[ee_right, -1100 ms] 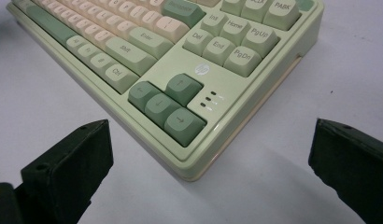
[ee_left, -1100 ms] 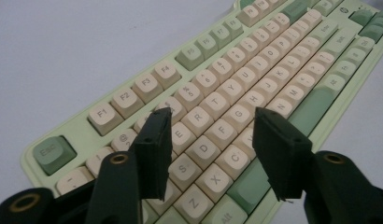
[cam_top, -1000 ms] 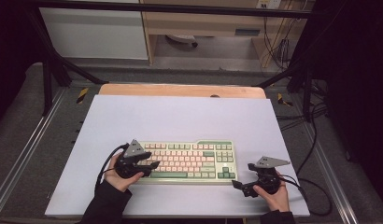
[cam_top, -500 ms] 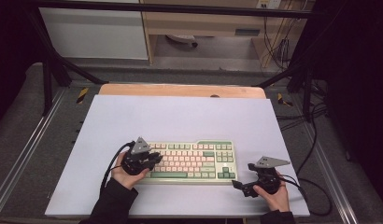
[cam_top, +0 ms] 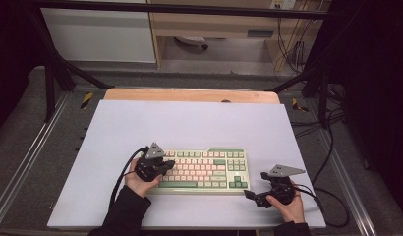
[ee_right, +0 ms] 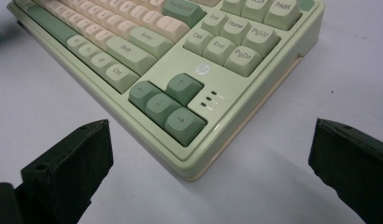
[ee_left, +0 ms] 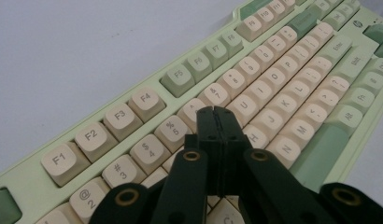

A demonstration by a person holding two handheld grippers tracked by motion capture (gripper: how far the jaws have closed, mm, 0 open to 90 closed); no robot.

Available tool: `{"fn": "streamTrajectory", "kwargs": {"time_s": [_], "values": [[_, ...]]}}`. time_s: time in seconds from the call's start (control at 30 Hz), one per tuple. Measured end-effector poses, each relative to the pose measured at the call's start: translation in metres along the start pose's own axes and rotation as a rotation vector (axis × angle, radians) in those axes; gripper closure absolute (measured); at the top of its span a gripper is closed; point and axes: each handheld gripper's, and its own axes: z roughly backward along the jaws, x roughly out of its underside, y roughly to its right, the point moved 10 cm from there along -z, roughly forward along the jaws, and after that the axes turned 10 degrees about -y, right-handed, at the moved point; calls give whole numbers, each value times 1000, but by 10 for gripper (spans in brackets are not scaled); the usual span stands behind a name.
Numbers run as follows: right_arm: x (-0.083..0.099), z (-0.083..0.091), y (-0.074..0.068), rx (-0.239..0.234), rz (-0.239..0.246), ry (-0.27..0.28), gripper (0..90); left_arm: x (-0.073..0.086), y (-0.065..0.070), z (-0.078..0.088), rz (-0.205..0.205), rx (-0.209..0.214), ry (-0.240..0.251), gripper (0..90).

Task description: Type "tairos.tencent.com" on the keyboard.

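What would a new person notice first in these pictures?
The green-and-cream keyboard lies near the front of the white table. The left tool hangs shut over its keys, nothing between the jaws. The right tool waits open by its right front corner.

Pale lavender table mat, light wooden tabletop strip at twelve o'clock, grey carpeted floor, white cabinet at eleven, black cables at one.

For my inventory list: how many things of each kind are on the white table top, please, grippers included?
Keyboard: 1
Grippers: 2, the left gripper with jaws shut over the keys, the right gripper with jaws open
Total: 3
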Motion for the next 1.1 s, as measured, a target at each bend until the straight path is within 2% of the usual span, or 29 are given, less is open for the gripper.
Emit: {"fn": "streamTrajectory", "kwargs": {"time_s": [0.3,0.63,1.1], "values": [[0,0,-1,-2,-3,1,3,2,0,-10,-8,1,-14,897],[0,0,-1,-1,-6,-2,3,4,-1,-15,-6,-6,-8,898],[1,-1,0,3,3,-8,3,3,2,-2,-9,14,10,898]]}}
